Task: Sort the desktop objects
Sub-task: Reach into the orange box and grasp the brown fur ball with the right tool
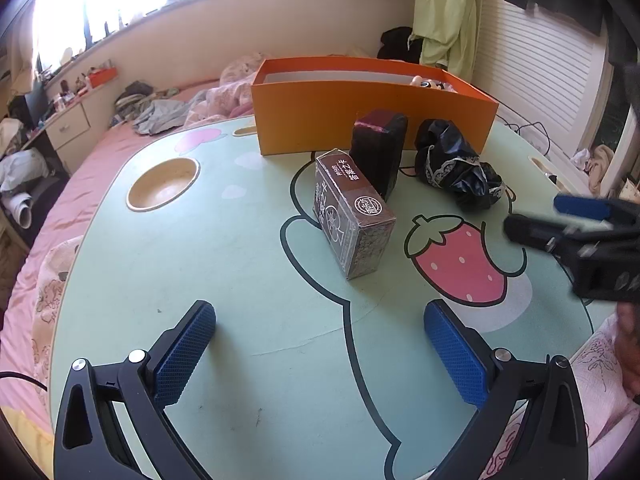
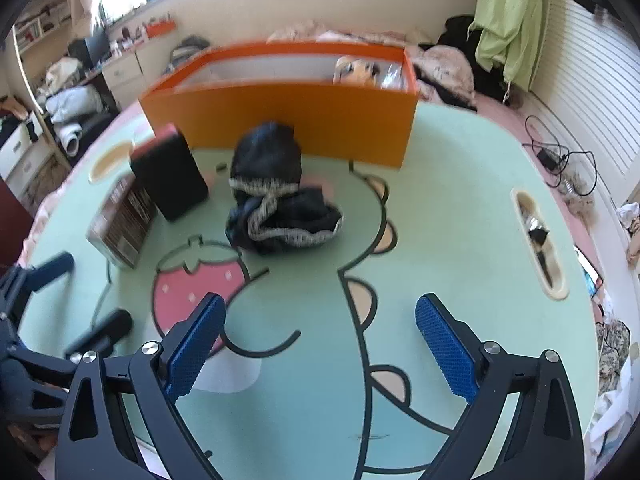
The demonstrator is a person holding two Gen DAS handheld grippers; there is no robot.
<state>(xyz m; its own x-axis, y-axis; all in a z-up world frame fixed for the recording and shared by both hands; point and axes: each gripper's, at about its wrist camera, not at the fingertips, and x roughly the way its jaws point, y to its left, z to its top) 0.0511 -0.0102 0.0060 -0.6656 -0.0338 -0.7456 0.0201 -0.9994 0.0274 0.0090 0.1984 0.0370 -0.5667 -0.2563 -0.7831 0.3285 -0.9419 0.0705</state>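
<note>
1. Left gripper (image 1: 320,354) and right gripper (image 2: 318,338) hang above the mint-green cartoon-printed table (image 1: 248,280), jaws spread wide, holding nothing.
2. The brown printed cardboard box (image 1: 352,220), black upright case (image 1: 378,152) and crumpled black lace-trimmed fabric (image 2: 276,204) wait just before the open orange rectangular bin (image 1: 372,120), presumably their destination.

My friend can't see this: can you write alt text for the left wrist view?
Two open blue-padded fingers hover over a green cartoon table, facing a brown box, a black case, a crumpled black bag and an orange bin.
</note>
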